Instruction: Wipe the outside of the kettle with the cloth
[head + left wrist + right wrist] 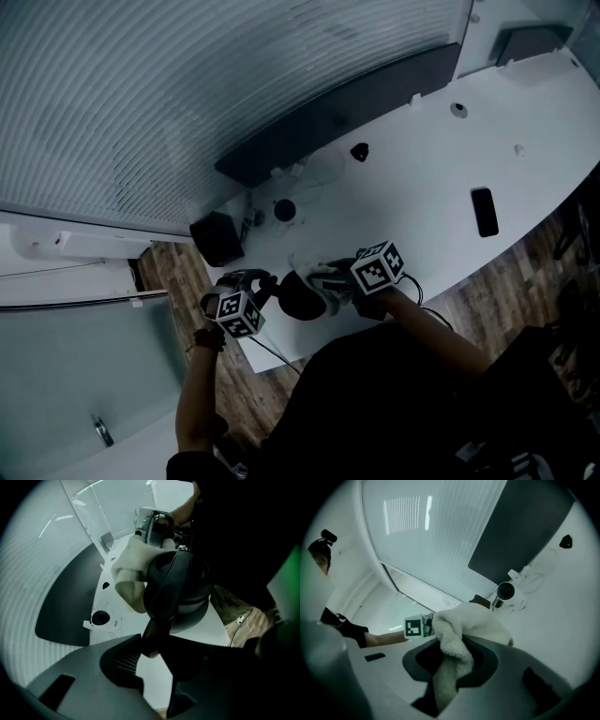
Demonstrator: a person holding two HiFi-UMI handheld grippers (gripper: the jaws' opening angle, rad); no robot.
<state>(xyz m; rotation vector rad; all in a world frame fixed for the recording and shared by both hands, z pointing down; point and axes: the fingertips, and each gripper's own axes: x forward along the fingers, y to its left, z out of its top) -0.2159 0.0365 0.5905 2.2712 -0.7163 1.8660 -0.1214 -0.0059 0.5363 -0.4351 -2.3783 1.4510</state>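
Both sides loaded: left hand-held gripper [150, 649] clamps the kettle [187, 588] by its handle, body just ahead of its jaws. Right hand-held gripper [454, 667] pinches the cloth [468, 620], bunched ahead against the kettle's side. Wiping step; next probably needs pressed strokes round the body.

table [525, 141]: white, curved front edge
kettle [300, 298]: dark, near the table's front edge, between both grippers
cloth [323, 274]: white, against kettle's right side
left gripper [258, 286]: at kettle's left
right gripper [342, 278]: at cloth
phone [484, 212]: lying flat, well apart to the right
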